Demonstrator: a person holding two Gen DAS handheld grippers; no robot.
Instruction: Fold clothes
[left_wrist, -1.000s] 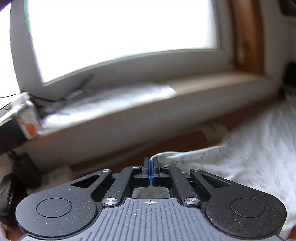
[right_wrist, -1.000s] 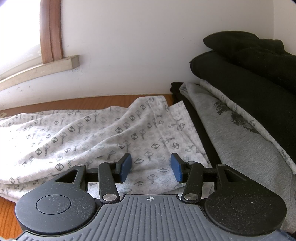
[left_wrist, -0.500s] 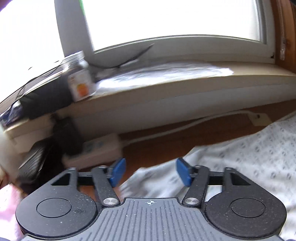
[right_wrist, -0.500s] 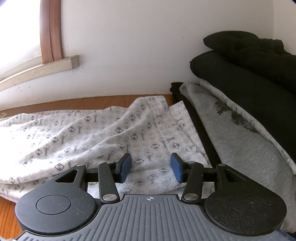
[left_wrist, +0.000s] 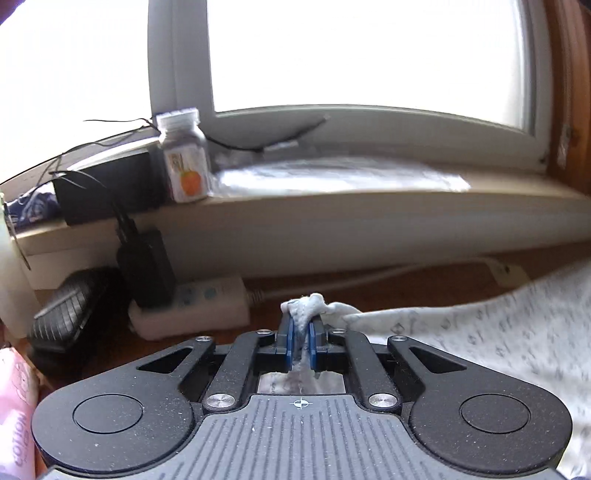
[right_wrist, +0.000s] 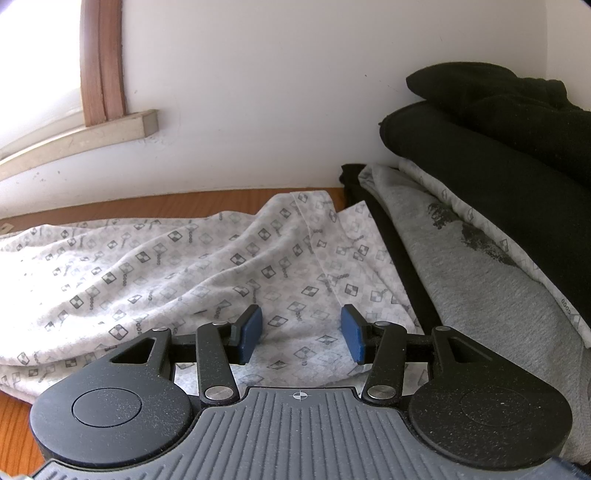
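1. Two hand-held grippers work one patterned white garment (right_wrist: 177, 266), which lies spread and rumpled on the wooden table (right_wrist: 14, 432).
2. Left hand-held gripper (left_wrist: 300, 334): its jaws have just been closing and now pinch a bunched edge of the garment (left_wrist: 480, 325); a tuft of cloth stands up at 12 o'clock of the blue pads (left_wrist: 289, 341), and the fabric trails away toward 3 o'clock.
3. Right hand-held gripper (right_wrist: 300, 332): released, jaws apart, poised over the garment with cloth visible between the pads but not pressed by them.
4. Step in hand, as judged: securing one corner or hem of the garment before a fold is drawn. The next move likely calls for the right hand-held gripper to clench a matching edge, so that both ends can be lifted and carried over together.
5. Surroundings: a pile of clothes (right_wrist: 498, 206), black over grey, at 2 o'clock in the right wrist view; a power strip (left_wrist: 192, 302) at 10 o'clock of the left pads, below a windowsill (left_wrist: 369, 221) bearing a small jar (left_wrist: 183, 155).
6. Hard to make out: which part of the garment is pinched; the garment's full outline, cut off by both gripper bodies; the window (left_wrist: 369, 55), washed out by glare.
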